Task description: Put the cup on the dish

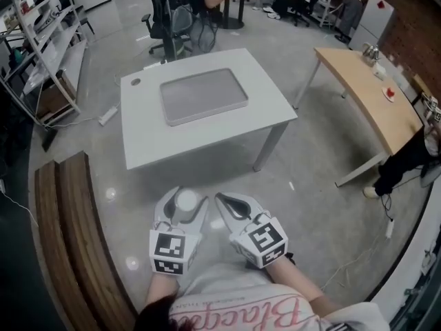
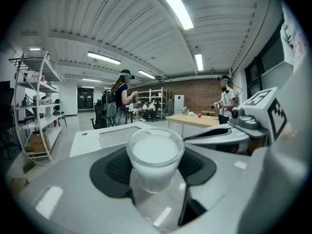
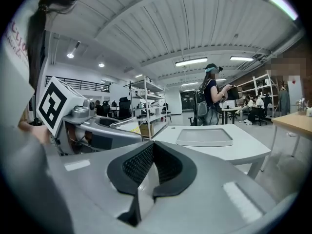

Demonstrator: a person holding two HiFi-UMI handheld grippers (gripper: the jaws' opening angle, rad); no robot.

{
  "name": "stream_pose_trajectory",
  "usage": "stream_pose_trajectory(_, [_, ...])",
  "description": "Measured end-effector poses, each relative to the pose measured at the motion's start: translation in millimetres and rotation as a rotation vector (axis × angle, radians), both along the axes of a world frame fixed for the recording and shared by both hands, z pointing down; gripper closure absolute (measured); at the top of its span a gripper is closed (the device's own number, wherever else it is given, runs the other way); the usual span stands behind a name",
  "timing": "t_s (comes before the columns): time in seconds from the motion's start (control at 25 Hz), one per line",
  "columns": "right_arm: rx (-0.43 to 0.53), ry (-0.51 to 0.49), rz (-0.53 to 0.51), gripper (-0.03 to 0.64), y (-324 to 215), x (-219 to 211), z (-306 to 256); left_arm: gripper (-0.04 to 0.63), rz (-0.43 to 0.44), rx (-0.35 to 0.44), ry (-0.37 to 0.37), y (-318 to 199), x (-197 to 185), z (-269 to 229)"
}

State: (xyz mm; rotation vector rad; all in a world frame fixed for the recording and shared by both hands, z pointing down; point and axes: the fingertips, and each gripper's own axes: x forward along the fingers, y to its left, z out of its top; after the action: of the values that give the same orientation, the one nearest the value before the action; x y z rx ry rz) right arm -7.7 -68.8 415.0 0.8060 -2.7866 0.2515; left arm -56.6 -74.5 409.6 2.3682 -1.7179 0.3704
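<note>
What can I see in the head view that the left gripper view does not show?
Only the head view shows the wooden bench and the person's printed shirt. Only the left gripper view shows the ceiling lights. Both show the cup gripped in the left gripper, the right gripper and the dish on the white table.

The cup (image 2: 155, 152) looks like milky plastic, smooth and a little see-through. The left gripper (image 1: 186, 198) and the right gripper (image 3: 152, 150) are smooth grey plastic, a bit shiny. Their black pads (image 3: 139, 165) are bumpy and look like rubber. The table (image 1: 138, 136) is white, smooth and matt. The dish (image 1: 204, 95) is dull grey. The floor (image 1: 310, 185) is shiny. The bench (image 1: 69, 233) is brown wood.
</note>
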Motion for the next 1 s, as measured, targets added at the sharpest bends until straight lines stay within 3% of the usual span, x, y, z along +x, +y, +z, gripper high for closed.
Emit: stream_pose_trajectory(1.0, [-0.028,0.087,0.135,0.615,-190,-53,8,0.339,0.136,-0.012,-0.020,-218,-50,9])
